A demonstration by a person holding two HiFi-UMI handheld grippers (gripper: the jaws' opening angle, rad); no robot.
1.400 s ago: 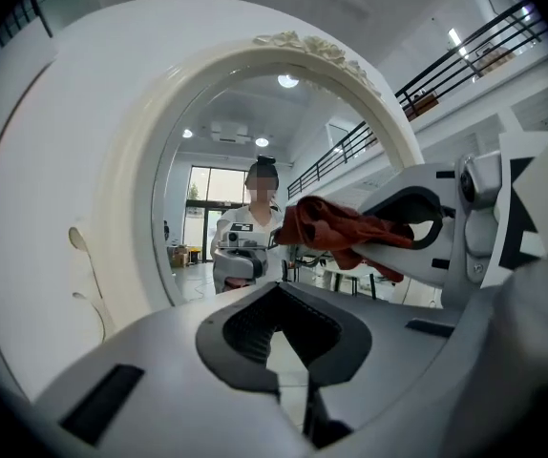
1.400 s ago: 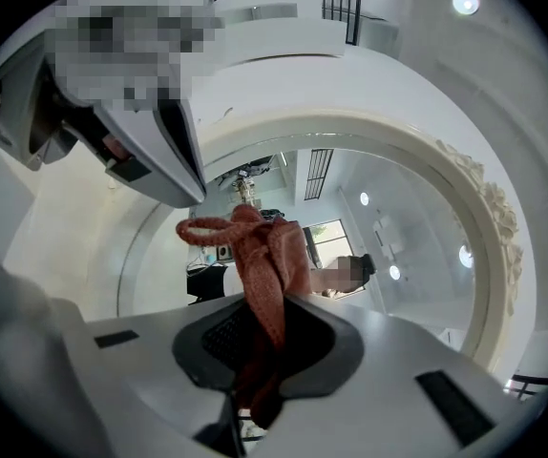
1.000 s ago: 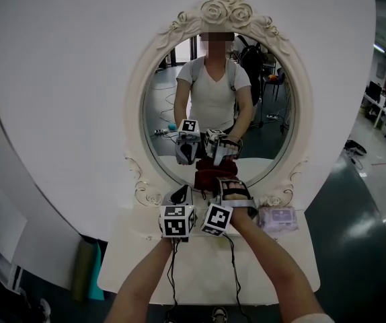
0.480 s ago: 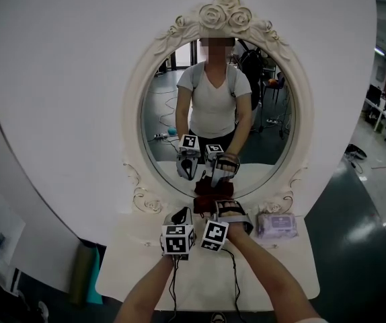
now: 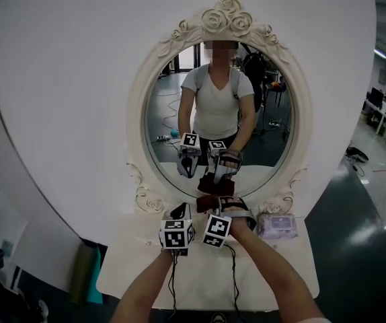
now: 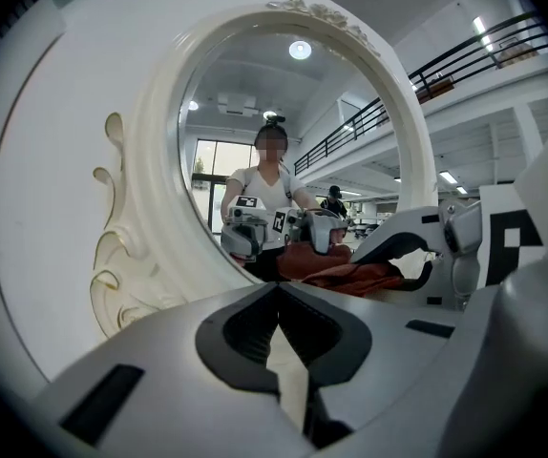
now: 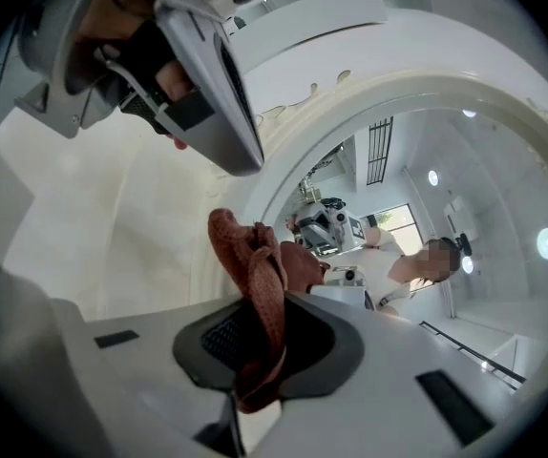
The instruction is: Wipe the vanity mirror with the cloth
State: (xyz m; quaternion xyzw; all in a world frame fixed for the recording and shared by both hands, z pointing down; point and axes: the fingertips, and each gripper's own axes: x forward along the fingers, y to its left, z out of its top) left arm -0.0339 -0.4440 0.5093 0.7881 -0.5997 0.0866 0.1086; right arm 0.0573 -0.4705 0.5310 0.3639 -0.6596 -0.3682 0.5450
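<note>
At the far edge of the white vanity table (image 5: 274, 264), the oval vanity mirror (image 5: 274, 113) stands upright in its ornate white frame, with carved roses at the top. Both grippers are held low in front of its bottom rim, near the middle and close beside each other. The right gripper (image 5: 214, 204) is clenched on the dark red cloth (image 5: 205, 202). In the right gripper view, the cloth (image 7: 255, 265) is pinched between the closed jaws of the right gripper (image 7: 260, 337). It sticks up in a crumpled fold toward the mirror (image 7: 465, 189), close to its own reflection. Whether it actually touches the glass cannot be told. The left gripper (image 5: 179, 212) sits just left of the right one. In the left gripper view, the left gripper (image 6: 276, 292) has its jaws pressed together with nothing between them. They point at the lower part of the mirror (image 6: 255, 113), and the cloth (image 6: 350, 275) shows to the right. To the right on the table, near the frame's foot, lies a pale pack of wipes (image 5: 277, 223). The glass reflects the person and both grippers.
</note>
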